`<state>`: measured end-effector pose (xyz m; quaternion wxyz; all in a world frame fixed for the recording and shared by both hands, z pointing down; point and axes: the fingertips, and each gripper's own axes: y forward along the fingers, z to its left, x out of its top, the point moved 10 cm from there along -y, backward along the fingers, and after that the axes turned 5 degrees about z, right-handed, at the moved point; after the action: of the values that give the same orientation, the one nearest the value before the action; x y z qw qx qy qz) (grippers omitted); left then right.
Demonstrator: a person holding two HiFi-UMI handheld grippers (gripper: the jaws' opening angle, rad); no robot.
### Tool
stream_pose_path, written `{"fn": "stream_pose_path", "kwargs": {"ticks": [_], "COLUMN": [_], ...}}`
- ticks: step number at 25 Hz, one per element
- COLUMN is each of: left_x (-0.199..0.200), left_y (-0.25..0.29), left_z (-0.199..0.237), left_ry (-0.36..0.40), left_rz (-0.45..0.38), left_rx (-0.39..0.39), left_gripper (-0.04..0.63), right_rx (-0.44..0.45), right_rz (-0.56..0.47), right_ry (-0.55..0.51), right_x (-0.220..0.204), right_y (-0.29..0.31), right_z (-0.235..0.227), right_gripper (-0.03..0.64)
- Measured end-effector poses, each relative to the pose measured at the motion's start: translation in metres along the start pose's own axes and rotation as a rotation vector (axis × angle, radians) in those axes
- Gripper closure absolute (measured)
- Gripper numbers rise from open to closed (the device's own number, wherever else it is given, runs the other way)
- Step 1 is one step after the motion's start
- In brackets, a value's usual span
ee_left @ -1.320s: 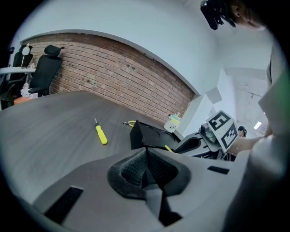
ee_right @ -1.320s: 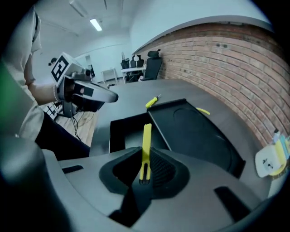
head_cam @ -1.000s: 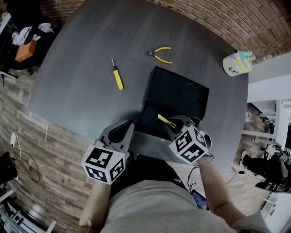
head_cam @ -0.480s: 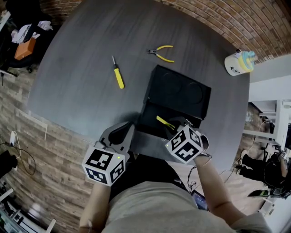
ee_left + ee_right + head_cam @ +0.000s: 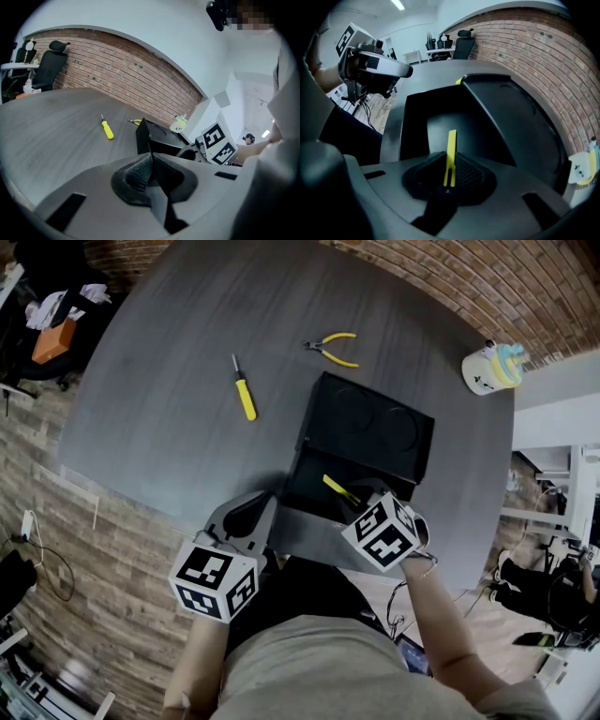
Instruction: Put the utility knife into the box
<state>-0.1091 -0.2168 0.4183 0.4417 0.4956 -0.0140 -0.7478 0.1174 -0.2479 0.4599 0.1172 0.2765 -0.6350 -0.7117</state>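
A slim yellow utility knife (image 5: 339,490) sticks out of my right gripper (image 5: 356,502) over the near compartment of the open black box (image 5: 375,432). In the right gripper view the knife (image 5: 451,152) stands upright between the pads, which still touch it. The jaws of the right gripper (image 5: 449,177) are opening. The box's dark inside (image 5: 440,119) lies just beyond. My left gripper (image 5: 246,512) rests at the table's near edge, left of the box, its jaws shut with nothing in them (image 5: 149,169).
A yellow-handled screwdriver (image 5: 243,395) lies on the grey table left of the box, and yellow-handled pliers (image 5: 330,350) lie behind it. A white cup (image 5: 492,368) stands at the far right edge. Brick floor surrounds the round table (image 5: 159,362).
My right gripper has shifted slightly left and turned a little, keeping the knife over the box. The left gripper has stayed put.
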Motion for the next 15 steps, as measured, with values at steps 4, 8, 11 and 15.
{"fn": "stream_pose_path", "kwargs": {"ticks": [4,8,11,15], "left_x": [-0.001,-0.003,-0.002,-0.002], "left_y": [-0.003,-0.007,-0.010,-0.015], "left_z": [-0.003,-0.009,-0.015,-0.025], "left_ry": [0.010,0.017,0.032,0.057], "left_rz": [-0.004,-0.003,-0.010,-0.027], "left_rx": [0.004,0.007,0.007,0.009], "left_gripper": [0.568,0.568,0.568,0.568], "right_rx": [-0.001,0.003,-0.020,-0.042], "right_rz": [-0.022,-0.071,-0.125,-0.231], "right_ry": [0.003,0.026,0.035,0.066], "right_x": [-0.002,-0.003,-0.001,0.001], "right_y": [-0.002,-0.010,-0.024,-0.047], "right_z": [-0.002,-0.002,-0.002,0.001], "right_gripper": [0.528,0.503,0.503,0.500]}}
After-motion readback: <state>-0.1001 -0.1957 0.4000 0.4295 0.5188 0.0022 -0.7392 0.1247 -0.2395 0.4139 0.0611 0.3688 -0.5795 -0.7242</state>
